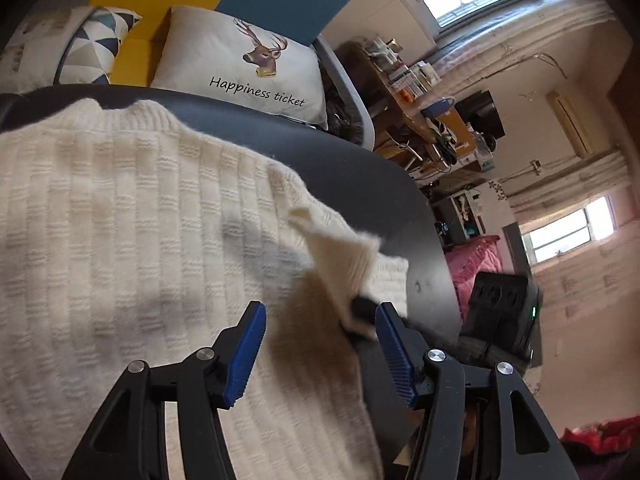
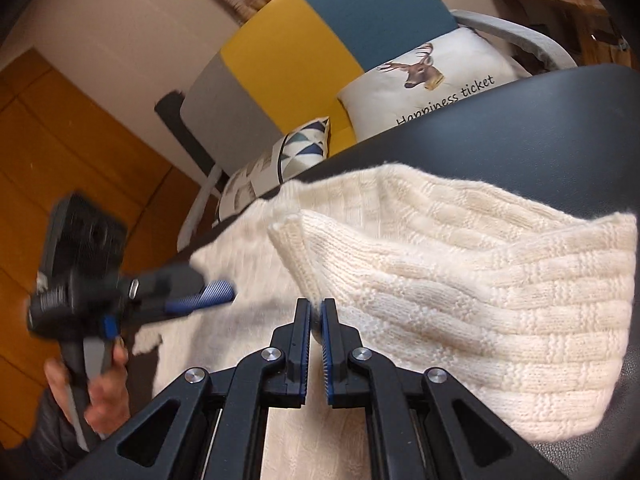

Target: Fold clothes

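A cream knitted sweater lies spread on a dark table. My left gripper hovers just above the sweater's body, open, with nothing between its blue pads. One sleeve is lifted and folded over the body, its ribbed cuff pointing up. My right gripper is shut on the sleeve near that cuff. In the left wrist view the raised cuff stands up just ahead of my right fingertip. A hand holds the blurred left gripper at the sweater's left side.
Behind the table stands a chair with a grey, yellow and blue back holding a deer cushion and a triangle-patterned cushion. The table's curved edge runs at right. A cluttered shelf lies beyond, and an orange wooden door at left.
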`<action>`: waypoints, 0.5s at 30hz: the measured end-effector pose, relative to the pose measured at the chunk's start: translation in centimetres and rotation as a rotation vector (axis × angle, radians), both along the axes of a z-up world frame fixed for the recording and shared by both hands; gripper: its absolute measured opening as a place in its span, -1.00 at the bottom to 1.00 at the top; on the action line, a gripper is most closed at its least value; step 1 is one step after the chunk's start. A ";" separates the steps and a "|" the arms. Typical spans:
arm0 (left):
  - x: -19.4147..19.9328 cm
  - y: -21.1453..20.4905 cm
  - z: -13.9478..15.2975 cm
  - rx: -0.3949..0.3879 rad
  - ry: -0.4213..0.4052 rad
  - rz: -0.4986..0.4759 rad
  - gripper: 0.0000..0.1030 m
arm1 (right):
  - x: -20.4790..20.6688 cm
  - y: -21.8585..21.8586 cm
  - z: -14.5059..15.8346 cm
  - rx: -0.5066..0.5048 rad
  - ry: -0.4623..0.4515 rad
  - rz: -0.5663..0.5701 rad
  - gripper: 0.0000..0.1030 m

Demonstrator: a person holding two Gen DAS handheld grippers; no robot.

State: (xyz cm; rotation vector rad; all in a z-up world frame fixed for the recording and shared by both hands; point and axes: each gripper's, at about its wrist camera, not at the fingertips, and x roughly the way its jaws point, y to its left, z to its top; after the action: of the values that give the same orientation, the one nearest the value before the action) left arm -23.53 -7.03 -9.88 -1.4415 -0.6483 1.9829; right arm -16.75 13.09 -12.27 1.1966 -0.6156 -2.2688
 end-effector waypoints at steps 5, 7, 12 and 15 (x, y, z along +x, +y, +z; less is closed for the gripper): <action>-1.9 0.9 -1.8 0.028 -0.117 0.001 0.18 | 1.7 -1.6 0.4 0.140 0.063 0.072 -0.92; -2.4 1.1 -2.4 0.011 -0.148 0.011 0.20 | 2.2 -2.5 0.7 0.204 0.098 0.101 -0.92; -2.6 1.9 -4.1 0.052 -0.216 -0.015 0.24 | 3.1 -5.3 0.8 0.334 0.152 0.186 -0.92; -2.2 2.5 -4.7 0.056 -0.196 -0.019 -0.04 | 3.3 -5.5 0.2 0.365 0.147 0.182 -0.92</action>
State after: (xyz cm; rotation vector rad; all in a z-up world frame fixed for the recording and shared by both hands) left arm -25.74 -4.57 -14.53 -1.6147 -0.7648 1.8086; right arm -13.46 7.60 -12.06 1.1781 -0.0322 -2.3453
